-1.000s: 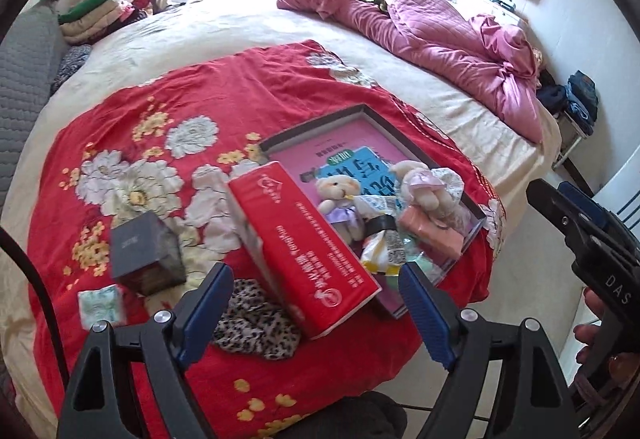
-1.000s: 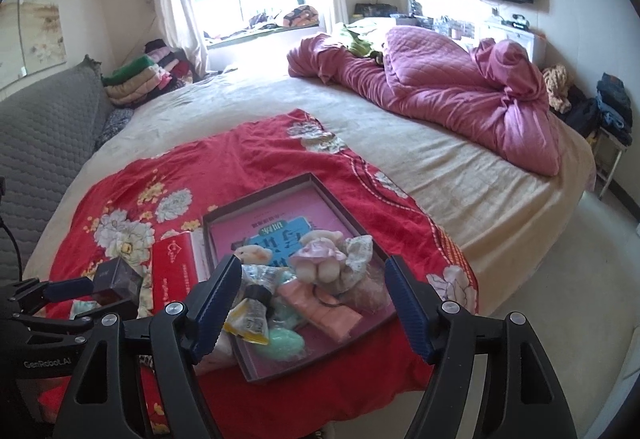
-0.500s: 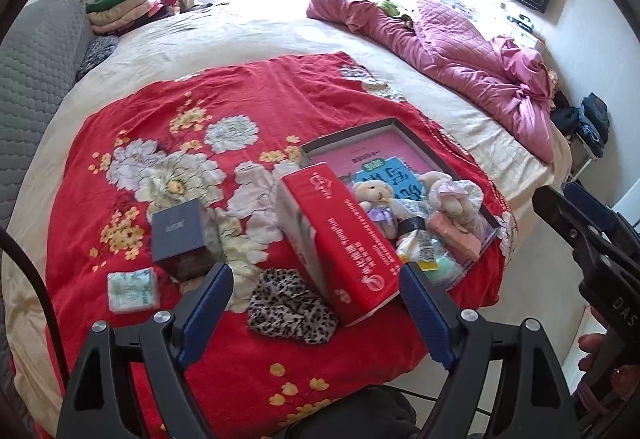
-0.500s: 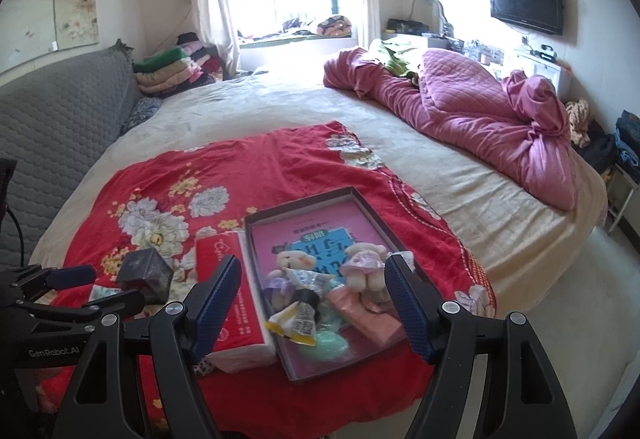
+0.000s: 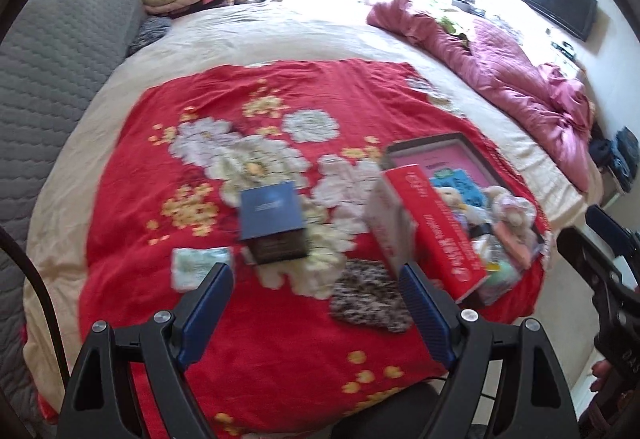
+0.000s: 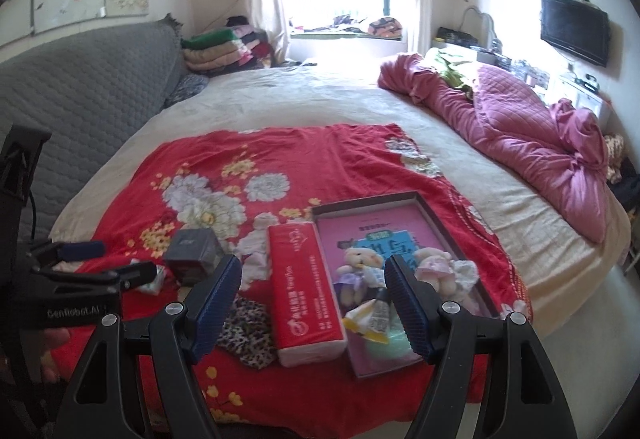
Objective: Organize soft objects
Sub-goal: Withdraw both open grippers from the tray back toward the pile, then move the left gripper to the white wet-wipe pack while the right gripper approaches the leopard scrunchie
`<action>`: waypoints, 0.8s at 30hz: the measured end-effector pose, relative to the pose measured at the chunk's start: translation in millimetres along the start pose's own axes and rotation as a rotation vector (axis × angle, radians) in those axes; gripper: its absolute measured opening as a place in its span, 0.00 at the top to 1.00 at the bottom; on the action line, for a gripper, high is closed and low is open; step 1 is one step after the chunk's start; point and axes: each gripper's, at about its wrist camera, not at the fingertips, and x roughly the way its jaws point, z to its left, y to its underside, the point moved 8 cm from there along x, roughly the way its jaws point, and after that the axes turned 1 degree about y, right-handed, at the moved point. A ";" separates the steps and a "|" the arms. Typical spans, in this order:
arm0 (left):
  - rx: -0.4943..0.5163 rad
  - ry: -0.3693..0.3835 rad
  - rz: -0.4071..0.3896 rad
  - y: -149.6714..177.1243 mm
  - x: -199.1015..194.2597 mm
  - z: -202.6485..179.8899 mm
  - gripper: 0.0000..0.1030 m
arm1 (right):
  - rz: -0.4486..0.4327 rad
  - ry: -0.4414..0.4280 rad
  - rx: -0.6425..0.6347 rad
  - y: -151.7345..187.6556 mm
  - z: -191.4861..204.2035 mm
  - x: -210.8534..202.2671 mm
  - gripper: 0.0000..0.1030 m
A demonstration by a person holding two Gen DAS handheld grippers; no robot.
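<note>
Bed [image 6: 320, 99] w/ red floral blanket [image 6: 280, 155] spread over near end; everything for the job sits on that blanket.

Step, as I read it: approach/survey, nothing picked yet. Left tool [image 5: 316, 283] & right tool [image 6: 312, 279] both hover above near edge of blanket, jaws wide apart, nothing between them.

Shallow box tray [image 6: 452, 235] lies at right of blanket, already holding two small plush bears [image 6: 362, 259], a crinkly packet and a pale green soft item. Red tissue pack [image 6: 304, 279] lies touching tray's left side. Leopard-print cloth [image 6: 246, 327] lies loose just left of pack's near end; small pale tissue packet [image 5: 196, 265] further left, dark cube box [image 5: 274, 223] between them, set back.

Next move prob: bring one tool down over leopard cloth, close on a bunched fold. Thin and floppy, so pinch low, close to blanket w/o snagging it.
</note>
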 end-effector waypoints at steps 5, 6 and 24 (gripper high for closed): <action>-0.062 -0.021 0.017 9.7 5.6 38.9 0.18 | 0.044 -0.038 -0.065 12.7 37.0 15.8 0.27; -0.075 -0.030 0.023 12.7 8.1 47.4 0.18 | 0.056 -0.049 -0.080 17.3 46.6 20.7 0.27; -0.219 -0.073 0.149 60.1 67.7 129.5 0.18 | 0.248 -0.070 -0.250 78.9 107.6 99.8 0.27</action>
